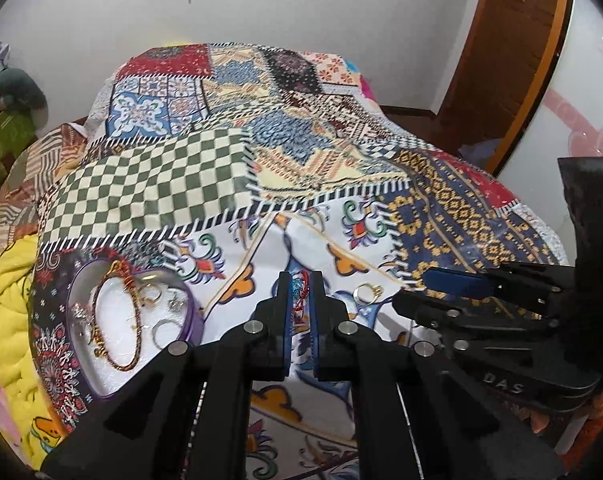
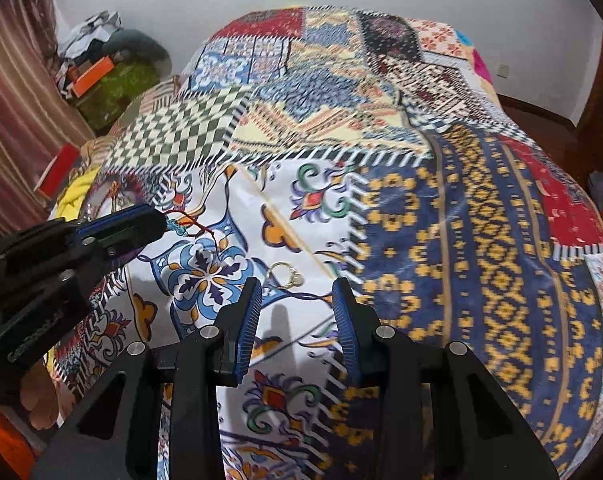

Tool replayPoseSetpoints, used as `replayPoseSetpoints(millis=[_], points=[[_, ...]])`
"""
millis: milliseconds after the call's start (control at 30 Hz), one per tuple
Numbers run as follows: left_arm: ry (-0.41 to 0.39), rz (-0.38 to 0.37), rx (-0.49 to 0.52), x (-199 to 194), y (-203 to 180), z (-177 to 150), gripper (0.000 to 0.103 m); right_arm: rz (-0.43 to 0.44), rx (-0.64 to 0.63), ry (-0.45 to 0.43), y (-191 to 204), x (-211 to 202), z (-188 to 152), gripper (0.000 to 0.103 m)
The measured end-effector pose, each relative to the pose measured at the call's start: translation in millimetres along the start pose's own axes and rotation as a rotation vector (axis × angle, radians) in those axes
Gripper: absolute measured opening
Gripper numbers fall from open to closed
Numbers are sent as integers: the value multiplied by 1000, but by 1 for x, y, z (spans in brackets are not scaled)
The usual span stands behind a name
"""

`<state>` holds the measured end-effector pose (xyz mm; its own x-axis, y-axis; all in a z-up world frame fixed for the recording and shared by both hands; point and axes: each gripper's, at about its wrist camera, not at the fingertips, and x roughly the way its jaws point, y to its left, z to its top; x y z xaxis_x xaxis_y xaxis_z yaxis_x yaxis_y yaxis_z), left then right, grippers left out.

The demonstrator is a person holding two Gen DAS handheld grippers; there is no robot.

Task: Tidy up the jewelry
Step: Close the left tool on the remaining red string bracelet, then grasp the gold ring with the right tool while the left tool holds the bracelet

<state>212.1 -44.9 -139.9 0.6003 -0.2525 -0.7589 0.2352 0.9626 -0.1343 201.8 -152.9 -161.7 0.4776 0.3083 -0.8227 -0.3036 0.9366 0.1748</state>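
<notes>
On a bed covered by a patchwork quilt [image 1: 189,184], the left hand-held gripper [image 1: 300,288] is pinched on a red cord bracelet [image 2: 185,227] (a small turquoise bead cluster shows at its tips), just above the cloth. The right hand-held gripper [image 2: 297,292] hangs with its jaws spread, near a gold ring [image 2: 286,275] lying on the quilt. To the left, a purple heart-shaped tray [image 1: 195,316] holds another bracelet [image 1: 117,312] and several rings [image 1: 163,330].

Two handheld black plastic grippers, the left gripper [image 1: 300,288] and right gripper [image 2: 297,300], have blue ribbed finger pads [image 2: 248,320]. Round silver screws [image 1: 252,327] dot their angular linkages. White lettering marks one body.
</notes>
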Motion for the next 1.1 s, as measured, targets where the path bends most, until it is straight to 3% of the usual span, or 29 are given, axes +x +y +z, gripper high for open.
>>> replayPoseSetpoints(millis=[300, 600, 733, 800, 1100], points=[[9, 9, -23, 6, 11, -7, 6, -7, -29, 75, 10, 35, -1, 33], [10, 2, -41, 10, 13, -8, 6, -18, -67, 26, 14, 35, -6, 33], [-1, 19, -23, 5, 8, -7, 6, -31, -50, 22, 11, 35, -4, 22], [-8, 17, -20, 1, 6, -6, 6, -24, -34, 22, 8, 34, -4, 10], [-53, 26, -17, -22, 3, -3, 6, -17, -32, -5, 10, 17, -6, 8]])
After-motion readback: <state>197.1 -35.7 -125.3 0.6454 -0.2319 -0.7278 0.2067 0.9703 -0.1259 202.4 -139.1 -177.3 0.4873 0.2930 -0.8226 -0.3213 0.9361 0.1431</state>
